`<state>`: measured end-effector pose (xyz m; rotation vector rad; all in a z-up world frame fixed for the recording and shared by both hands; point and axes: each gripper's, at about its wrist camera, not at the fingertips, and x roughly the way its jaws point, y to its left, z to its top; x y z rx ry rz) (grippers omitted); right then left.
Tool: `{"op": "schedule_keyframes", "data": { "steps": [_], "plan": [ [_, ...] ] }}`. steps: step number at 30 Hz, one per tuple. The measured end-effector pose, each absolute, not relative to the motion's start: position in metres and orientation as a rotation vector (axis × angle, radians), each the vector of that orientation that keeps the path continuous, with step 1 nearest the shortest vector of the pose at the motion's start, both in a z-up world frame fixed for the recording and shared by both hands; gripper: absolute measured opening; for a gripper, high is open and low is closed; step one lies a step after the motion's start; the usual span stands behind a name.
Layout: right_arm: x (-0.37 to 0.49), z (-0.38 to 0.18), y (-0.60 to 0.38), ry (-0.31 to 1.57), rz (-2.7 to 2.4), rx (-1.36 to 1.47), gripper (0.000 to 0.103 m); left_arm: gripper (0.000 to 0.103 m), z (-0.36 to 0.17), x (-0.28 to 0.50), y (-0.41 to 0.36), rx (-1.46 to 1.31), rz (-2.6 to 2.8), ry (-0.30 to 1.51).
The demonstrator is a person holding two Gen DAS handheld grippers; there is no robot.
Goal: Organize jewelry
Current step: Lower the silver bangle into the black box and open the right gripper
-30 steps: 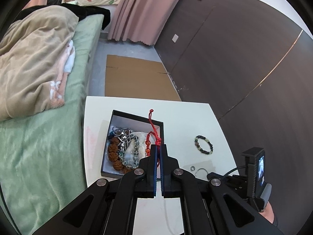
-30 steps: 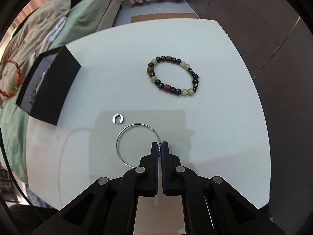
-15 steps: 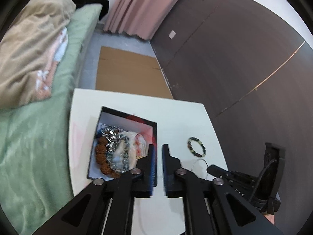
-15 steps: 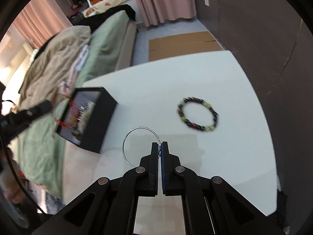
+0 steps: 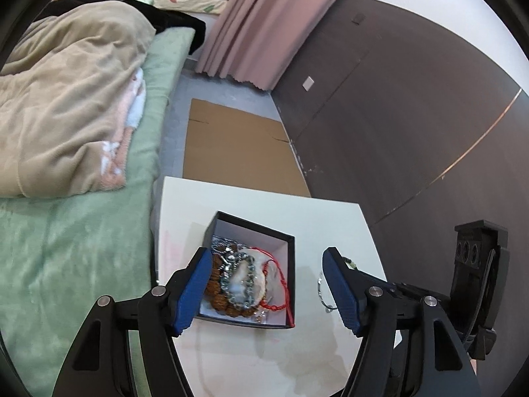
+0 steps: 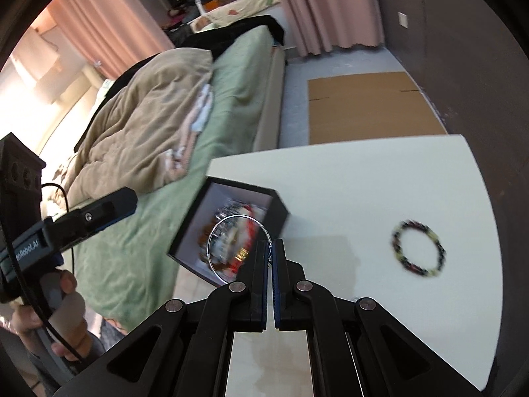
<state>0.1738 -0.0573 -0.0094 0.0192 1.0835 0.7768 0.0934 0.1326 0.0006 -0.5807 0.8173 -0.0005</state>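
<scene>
A black jewelry box [image 5: 288,240] sits on the white table [image 5: 258,201]. It holds several bead bracelets and the red cord bracelet [image 5: 281,276]. My left gripper [image 5: 267,284] is open and empty above the box's near side. My right gripper [image 6: 270,248] is shut on a thin silver bangle [image 6: 211,244] and holds it in the air over the box [image 6: 280,211]. The bangle also shows in the left wrist view [image 5: 321,286]. A green, black and red bead bracelet [image 6: 418,248] lies on the table to the right.
A bed with a green sheet [image 5: 66,251] and a beige blanket [image 5: 66,106] borders the table's left side. Flat cardboard [image 5: 238,152] lies on the floor beyond. A dark wall [image 5: 413,115] runs along the right.
My left gripper opened and let the red cord bracelet fall into the box. My right gripper lifted the silver bangle off the table and carried it left, over the box.
</scene>
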Motion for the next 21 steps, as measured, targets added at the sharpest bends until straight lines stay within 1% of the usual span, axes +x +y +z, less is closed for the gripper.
{"op": "schedule_keyframes", "data": {
  "steps": [8,9,10,12,15,17,21],
  "plan": [
    [0.192,-0.018,-0.024,1.099,0.853,0.046,0.005,0.07,0.003,0.086,0.148,-0.604,0.023,0.8],
    [0.195,-0.023,-0.022,1.132,0.84,0.037,0.014,0.07,0.002,0.086,0.15,-0.606,0.026,0.799],
    [0.197,-0.028,-0.024,1.155,0.832,0.049,0.034,0.07,0.001,0.087,0.151,-0.61,0.031,0.8],
    [0.198,-0.027,-0.034,1.141,0.811,0.073,0.053,0.07,-0.001,0.088,0.152,-0.617,0.033,0.806],
    [0.198,-0.019,-0.05,1.125,0.804,0.084,0.057,0.07,-0.001,0.092,0.149,-0.613,0.029,0.813],
    [0.198,-0.012,-0.063,1.107,0.794,0.097,0.062,0.07,-0.001,0.097,0.143,-0.608,0.018,0.816],
    [0.199,-0.003,-0.096,1.097,0.758,0.132,0.082,0.07,0.0,0.103,0.127,-0.583,-0.008,0.826]
  ]
}}
